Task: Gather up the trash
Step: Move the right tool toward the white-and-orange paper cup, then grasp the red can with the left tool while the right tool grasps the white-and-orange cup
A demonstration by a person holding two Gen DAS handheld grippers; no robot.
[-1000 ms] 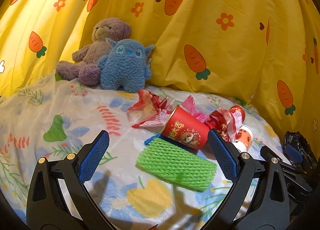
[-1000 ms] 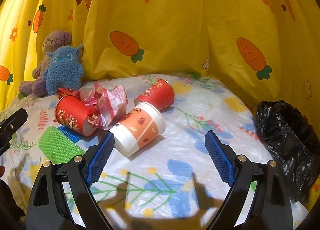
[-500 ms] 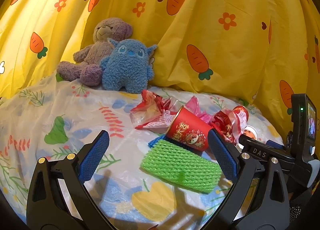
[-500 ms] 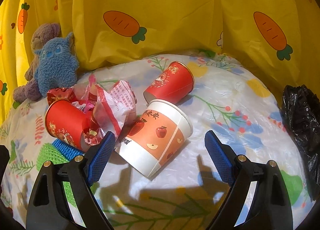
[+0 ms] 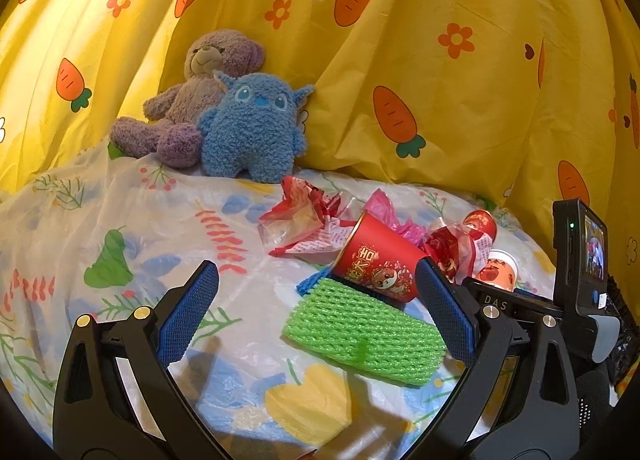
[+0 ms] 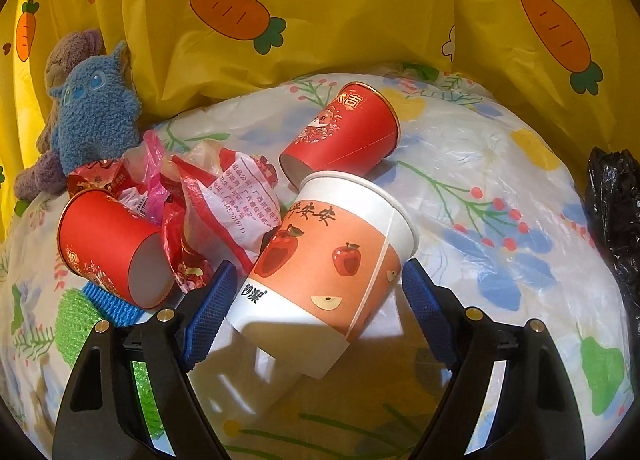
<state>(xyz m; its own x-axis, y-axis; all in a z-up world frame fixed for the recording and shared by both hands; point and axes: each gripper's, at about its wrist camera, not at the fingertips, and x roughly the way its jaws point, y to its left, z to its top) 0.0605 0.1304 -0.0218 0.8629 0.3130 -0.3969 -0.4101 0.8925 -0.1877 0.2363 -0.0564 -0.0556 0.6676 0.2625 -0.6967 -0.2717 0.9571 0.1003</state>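
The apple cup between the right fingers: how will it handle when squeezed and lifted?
The apple cup looks like thin paper, so probably light and apt to dent under a hard squeeze. It lies on its side on a soft sheet, so a nudge may roll it. The open right gripper straddles it.

The black trash bag is running off the right edge of the right wrist view, its mouth out of sight. The green foam net is lying partly behind the right gripper's left finger, and the blue item is showing only an edge beneath the red cup. In the left wrist view, the apple-print cup is sitting largely hidden behind the other gripper's body.
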